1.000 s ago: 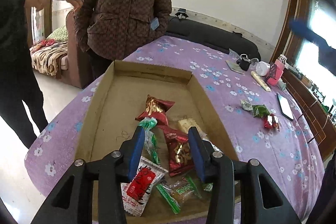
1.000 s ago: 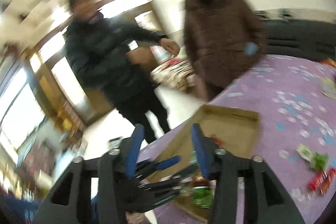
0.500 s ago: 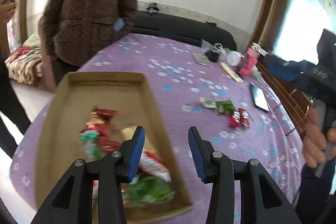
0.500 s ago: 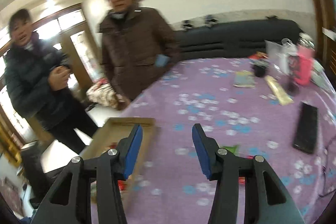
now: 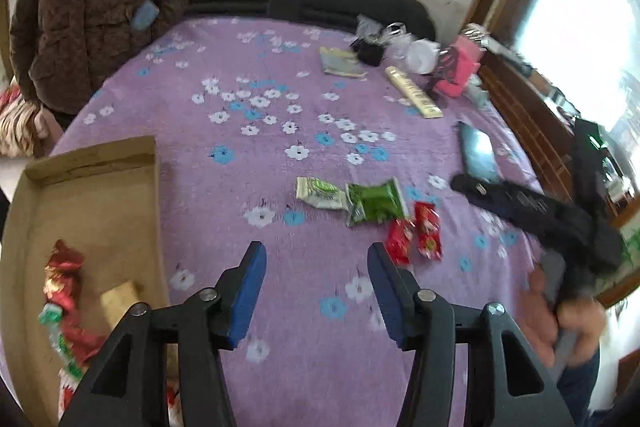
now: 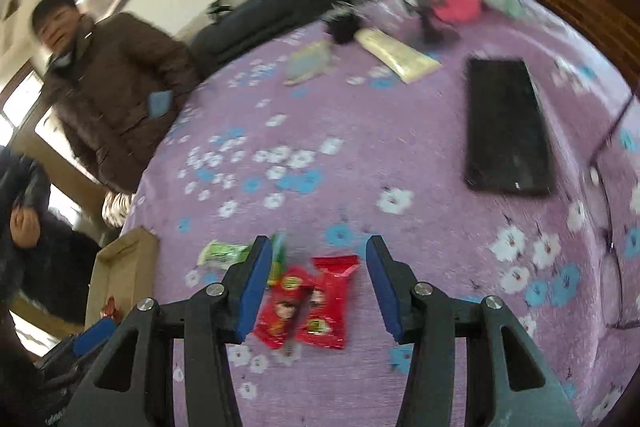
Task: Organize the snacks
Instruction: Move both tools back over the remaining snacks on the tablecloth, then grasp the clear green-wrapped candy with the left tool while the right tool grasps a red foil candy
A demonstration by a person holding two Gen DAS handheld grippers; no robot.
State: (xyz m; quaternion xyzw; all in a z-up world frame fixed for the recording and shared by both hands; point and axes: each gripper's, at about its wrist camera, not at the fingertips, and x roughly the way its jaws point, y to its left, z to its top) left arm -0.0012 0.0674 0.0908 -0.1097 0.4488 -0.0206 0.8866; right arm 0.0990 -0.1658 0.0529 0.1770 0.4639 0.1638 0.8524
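Snacks, two red packets (image 6: 306, 301) among them, lay loose on the purple tabletop (image 6: 360, 147), so I held my right claw (image 6: 314, 285) open and empty above them; my left claw (image 5: 316, 291), just widened, carried nothing beside the cardboard box (image 5: 156, 187).

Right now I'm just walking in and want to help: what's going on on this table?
A person is sorting snacks with two hand-held tools. The cardboard box already holds some packets. Four lie loose on the purple cloth: a pale green packet, a dark green packet and two red packets. The right tool hangs open over the red pair; the left tool, just opening wider, holds nothing.
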